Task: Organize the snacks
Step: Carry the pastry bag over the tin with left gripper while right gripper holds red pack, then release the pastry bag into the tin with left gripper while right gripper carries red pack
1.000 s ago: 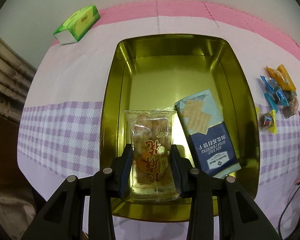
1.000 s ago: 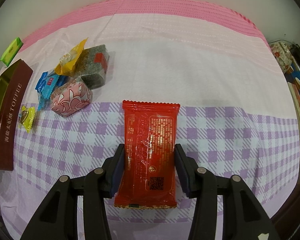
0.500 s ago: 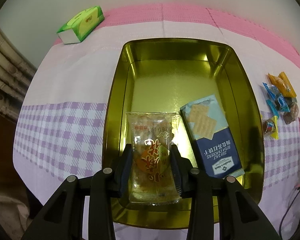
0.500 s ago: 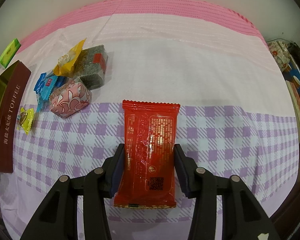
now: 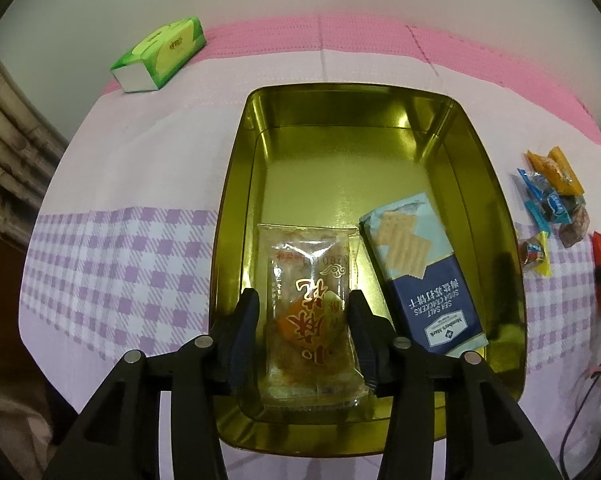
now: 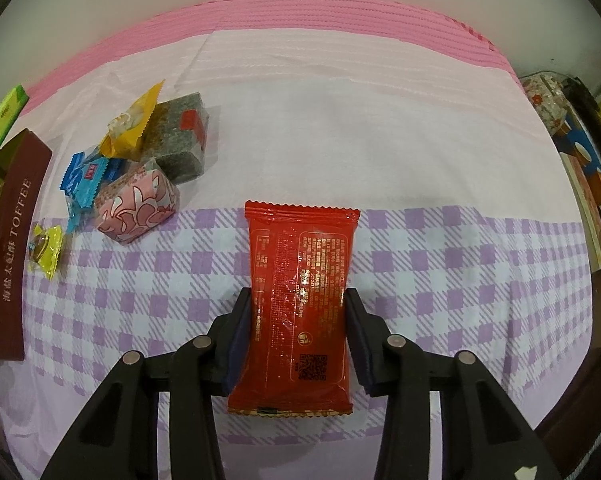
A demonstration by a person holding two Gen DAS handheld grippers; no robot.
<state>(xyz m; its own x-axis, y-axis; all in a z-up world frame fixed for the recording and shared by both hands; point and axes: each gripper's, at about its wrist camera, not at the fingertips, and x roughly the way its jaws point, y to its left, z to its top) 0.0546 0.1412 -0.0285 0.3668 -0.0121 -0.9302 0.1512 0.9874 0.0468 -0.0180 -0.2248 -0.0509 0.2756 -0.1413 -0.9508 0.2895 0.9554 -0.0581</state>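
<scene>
In the left wrist view my left gripper point(image 5: 303, 312) is shut on a clear snack packet with red characters point(image 5: 310, 312), held over the near end of the gold tin point(image 5: 236, 200). A blue cracker pack point(image 5: 420, 276) lies in the tin to the right. In the right wrist view my right gripper point(image 6: 298, 312) is shut on a red snack packet point(image 6: 300, 296) just above the checked cloth. The tin's brown "TOFFEE" side point(image 6: 14, 256) shows at the far left.
A pile of small snacks lies between tin and red packet: a pink wrapped block point(image 6: 138, 206), a dark seaweed-like block point(image 6: 178, 138), a yellow packet point(image 6: 134, 124), blue candies point(image 6: 86, 176), a yellow candy point(image 6: 44, 250). A green tissue pack point(image 5: 160, 54) sits at the back left.
My left gripper with the clear packet has drawn back and up a little, so the tin looks smaller and farther. The right gripper and red packet have barely moved.
</scene>
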